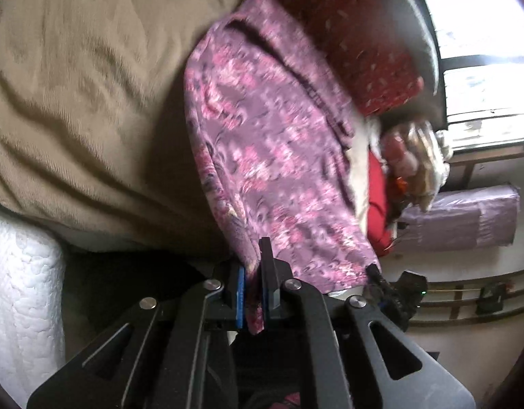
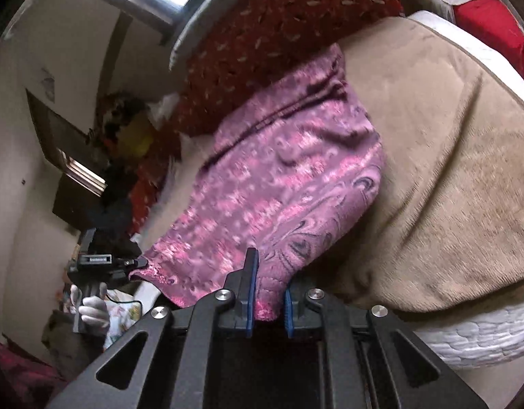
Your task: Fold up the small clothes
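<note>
The purple floral garment [image 1: 262, 143] stretches lengthwise away over the tan blanket [image 1: 85, 102]; left gripper [image 1: 251, 289] and right gripper [image 2: 267, 293] fingers are clamped on its near corners.

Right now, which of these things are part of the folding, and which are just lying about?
Part of the job:
- purple cloth, held at two near corners
- left claw, shut on it
- right claw, shut on it
- tan blanket, the surface under it

Lying about:
- red pillow
- red cloth
- purple package
</note>
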